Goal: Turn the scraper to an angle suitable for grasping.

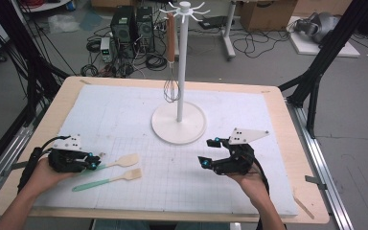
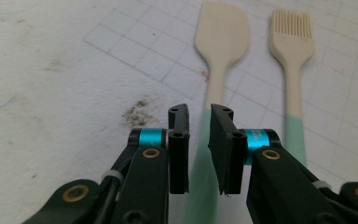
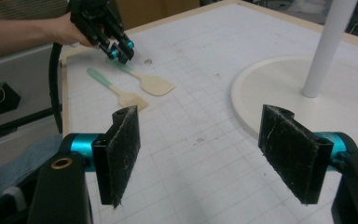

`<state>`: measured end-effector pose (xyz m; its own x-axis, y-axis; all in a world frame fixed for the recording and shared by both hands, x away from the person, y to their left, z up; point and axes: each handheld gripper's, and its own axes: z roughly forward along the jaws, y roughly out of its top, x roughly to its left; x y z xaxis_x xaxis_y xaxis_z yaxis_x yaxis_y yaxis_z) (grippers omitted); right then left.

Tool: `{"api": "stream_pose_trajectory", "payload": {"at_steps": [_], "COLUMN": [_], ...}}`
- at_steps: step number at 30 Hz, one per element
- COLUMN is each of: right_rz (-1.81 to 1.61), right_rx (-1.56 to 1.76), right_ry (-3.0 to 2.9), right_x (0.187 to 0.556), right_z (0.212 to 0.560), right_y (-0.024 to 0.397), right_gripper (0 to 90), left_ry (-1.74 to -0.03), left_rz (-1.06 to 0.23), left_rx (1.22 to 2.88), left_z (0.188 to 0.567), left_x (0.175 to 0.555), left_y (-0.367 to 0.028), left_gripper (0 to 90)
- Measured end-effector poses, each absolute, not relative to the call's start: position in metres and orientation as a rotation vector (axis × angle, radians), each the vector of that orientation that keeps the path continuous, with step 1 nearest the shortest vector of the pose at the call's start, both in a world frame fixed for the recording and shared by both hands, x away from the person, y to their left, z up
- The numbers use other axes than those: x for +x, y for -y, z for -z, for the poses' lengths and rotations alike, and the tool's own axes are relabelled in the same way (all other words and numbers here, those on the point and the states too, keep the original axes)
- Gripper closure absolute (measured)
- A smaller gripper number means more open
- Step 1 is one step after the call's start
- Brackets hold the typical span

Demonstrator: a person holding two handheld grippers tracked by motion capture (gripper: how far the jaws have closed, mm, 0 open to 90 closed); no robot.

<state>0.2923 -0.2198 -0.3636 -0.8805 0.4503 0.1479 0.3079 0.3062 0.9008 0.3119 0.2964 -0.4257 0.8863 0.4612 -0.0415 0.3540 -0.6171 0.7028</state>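
Near the table's (image 1: 287,143) left front corner, the left claw (image 2: 199,140) straddles the mint-green handle of the spatula (image 2: 221,42). Its jaws stand slightly apart on either side of the handle, and no pad clearly presses on it. The spatula lies flat on the white mat (image 1: 124,110), blade pointing toward the table's middle. The brush (image 2: 292,46) lies just beside it, parallel, nearer the front edge. The right claw (image 3: 214,154) hovers toward the right front of the table with its jaws wide apart and nothing between them. A whisk (image 1: 171,72) hangs on the white stand (image 1: 179,122) toward the far edge.
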Motion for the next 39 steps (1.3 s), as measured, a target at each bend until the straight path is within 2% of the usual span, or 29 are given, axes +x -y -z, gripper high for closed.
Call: {"api": "stream_pose_trajectory", "payload": {"at_steps": [5,12,20,23,39], "right_rz": [-1.623,-1.606,-1.619,-1.628,-1.626], "right_rx": [0.725,0.715,0.711,0.691,0.679], "right_ry": [-2.423,-2.440,-2.430,-2.431,-2.450], "right_x": [0.292,0.291,0.292,0.293,0.295], "right_z": [0.364,0.365,0.365,0.364,0.365], "right_y": [0.224,0.222,0.221,0.216,0.209], "right_gripper": [28.6,28.6,28.6,28.5,27.8], "left_ry": [-0.572,-0.521,-0.481,-0.474,-0.486], "left_rz": [-0.175,-0.175,-0.253,-0.235,-0.231], "left_rx": [2.311,2.346,2.381,2.388,2.445], "left_z": [0.429,0.430,0.434,0.434,0.426], "left_x": [0.315,0.317,0.311,0.313,0.315], "left_y": [-0.287,-0.270,-0.265,-0.264,-0.257], "left_gripper": [70.4,69.8,74.8,78.9,80.6]}}
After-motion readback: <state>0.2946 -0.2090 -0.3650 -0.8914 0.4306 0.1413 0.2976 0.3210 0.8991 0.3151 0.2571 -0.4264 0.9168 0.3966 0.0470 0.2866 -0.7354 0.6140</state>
